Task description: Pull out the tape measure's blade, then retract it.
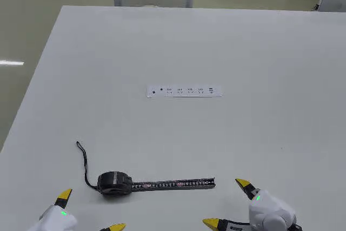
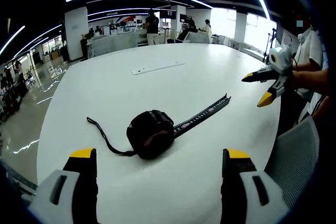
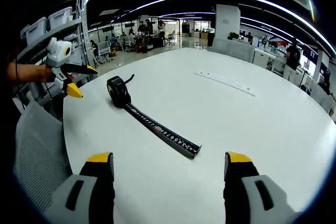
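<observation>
Your head camera looks forward and steeply down from above the near edge of the white rectangular tabletop (image 1: 216,52). Your left gripper view sits low over that surface, close to the black round-cased tape measure (image 2: 150,133), and faces along its blade (image 2: 202,115) toward the white, yellow-tipped right gripper (image 2: 255,89). Your right gripper view looks back from the blade's tip end, farther off, toward the left gripper (image 3: 84,81). All three views share the tape measure and the flat white power strip (image 1: 184,91).
</observation>
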`<action>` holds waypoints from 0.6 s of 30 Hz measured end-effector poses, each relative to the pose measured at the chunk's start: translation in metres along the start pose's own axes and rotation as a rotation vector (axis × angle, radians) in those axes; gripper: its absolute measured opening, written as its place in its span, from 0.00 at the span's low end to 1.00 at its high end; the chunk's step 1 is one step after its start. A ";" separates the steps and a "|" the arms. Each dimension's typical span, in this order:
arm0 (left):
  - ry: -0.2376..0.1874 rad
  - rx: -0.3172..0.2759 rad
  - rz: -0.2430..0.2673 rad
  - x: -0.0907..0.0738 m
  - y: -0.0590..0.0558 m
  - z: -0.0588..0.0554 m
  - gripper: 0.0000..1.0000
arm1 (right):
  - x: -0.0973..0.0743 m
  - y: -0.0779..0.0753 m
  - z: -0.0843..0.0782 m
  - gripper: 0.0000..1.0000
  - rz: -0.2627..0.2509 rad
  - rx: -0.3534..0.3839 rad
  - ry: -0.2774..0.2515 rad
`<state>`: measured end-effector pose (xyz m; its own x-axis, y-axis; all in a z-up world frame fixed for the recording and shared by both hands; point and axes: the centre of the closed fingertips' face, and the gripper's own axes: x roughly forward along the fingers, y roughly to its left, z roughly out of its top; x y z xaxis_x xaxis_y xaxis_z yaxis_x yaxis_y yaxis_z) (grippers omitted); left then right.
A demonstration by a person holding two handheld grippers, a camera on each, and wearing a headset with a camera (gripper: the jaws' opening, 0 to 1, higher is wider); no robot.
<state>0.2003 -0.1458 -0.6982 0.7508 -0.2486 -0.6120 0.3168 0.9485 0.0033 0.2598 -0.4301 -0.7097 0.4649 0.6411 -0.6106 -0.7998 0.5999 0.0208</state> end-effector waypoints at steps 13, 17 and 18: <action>-0.018 -0.007 0.038 -0.003 -0.013 0.001 0.98 | -0.007 0.017 0.008 0.88 -0.032 0.032 -0.022; -0.012 0.009 0.055 -0.003 -0.013 -0.001 0.98 | -0.009 0.021 0.013 0.88 -0.038 0.040 -0.036; -0.015 0.003 0.060 -0.003 -0.012 0.000 0.97 | -0.009 0.022 0.014 0.88 -0.040 0.036 -0.037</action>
<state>0.1936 -0.1567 -0.6964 0.7770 -0.1947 -0.5987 0.2729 0.9611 0.0417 0.2432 -0.4161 -0.6924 0.5105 0.6330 -0.5820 -0.7664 0.6419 0.0260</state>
